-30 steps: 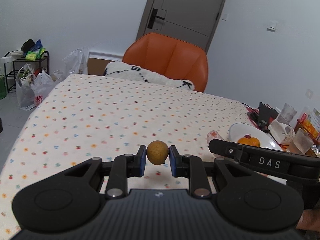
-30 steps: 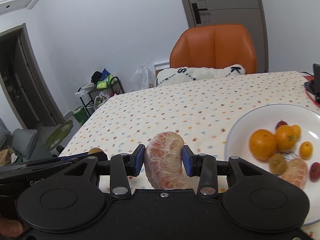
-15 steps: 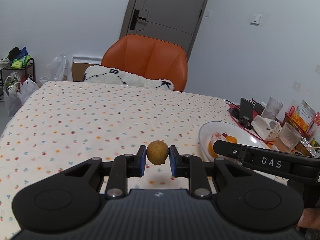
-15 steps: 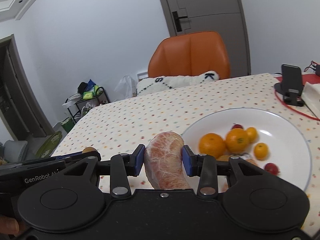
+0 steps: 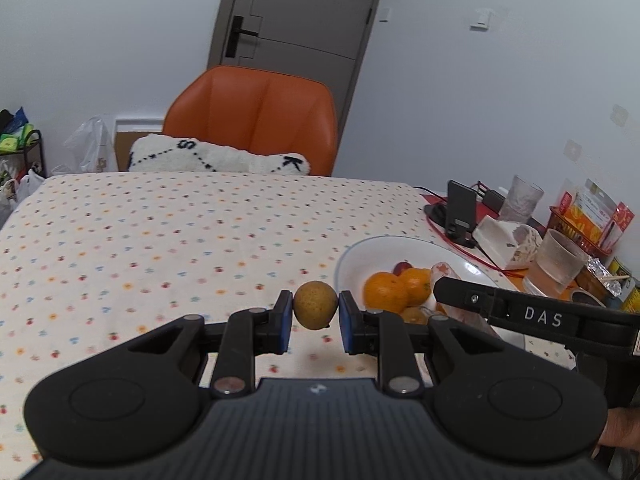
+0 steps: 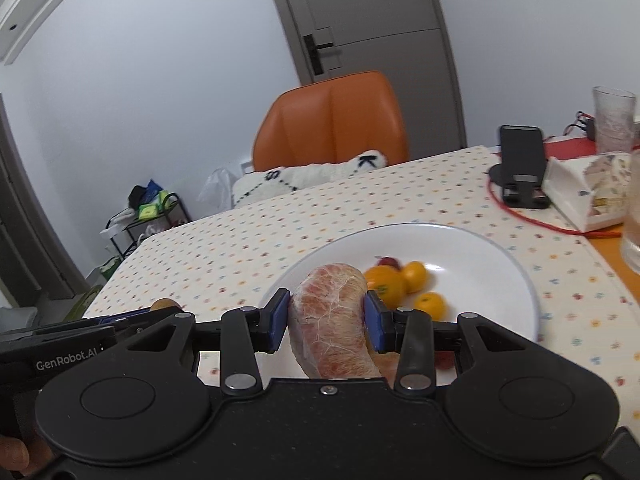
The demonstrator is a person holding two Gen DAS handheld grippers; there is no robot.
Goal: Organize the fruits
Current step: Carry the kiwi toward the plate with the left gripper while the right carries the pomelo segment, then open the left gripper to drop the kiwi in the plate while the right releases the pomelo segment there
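My left gripper (image 5: pixel 314 312) is shut on a small round brownish-yellow fruit (image 5: pixel 315 305), held above the dotted tablecloth just left of the white plate (image 5: pixel 360 252). My right gripper (image 6: pixel 326 320) is shut on a peeled pink grapefruit segment (image 6: pixel 332 320), held over the near left part of the white plate (image 6: pixel 480 248). Oranges (image 5: pixel 386 292), small yellow-orange fruits (image 6: pixel 430 304) and a small red fruit (image 6: pixel 386 261) lie on the plate. The other gripper shows in each view: the right one (image 5: pixel 520 312), the left one (image 6: pixel 80 340).
An orange chair (image 5: pixel 256 116) with a white cushion (image 5: pixel 220 158) stands at the table's far edge. A phone on a stand (image 6: pixel 520 168), a red cable (image 6: pixel 532 220), a white box (image 6: pixel 588 188) and glasses (image 5: pixel 560 264) crowd the right side. The dotted tablecloth (image 5: pixel 140 232) stretches left.
Both grippers have moved to the right toward the plate, each still holding its fruit. The plate now sits closer and more central in both views.
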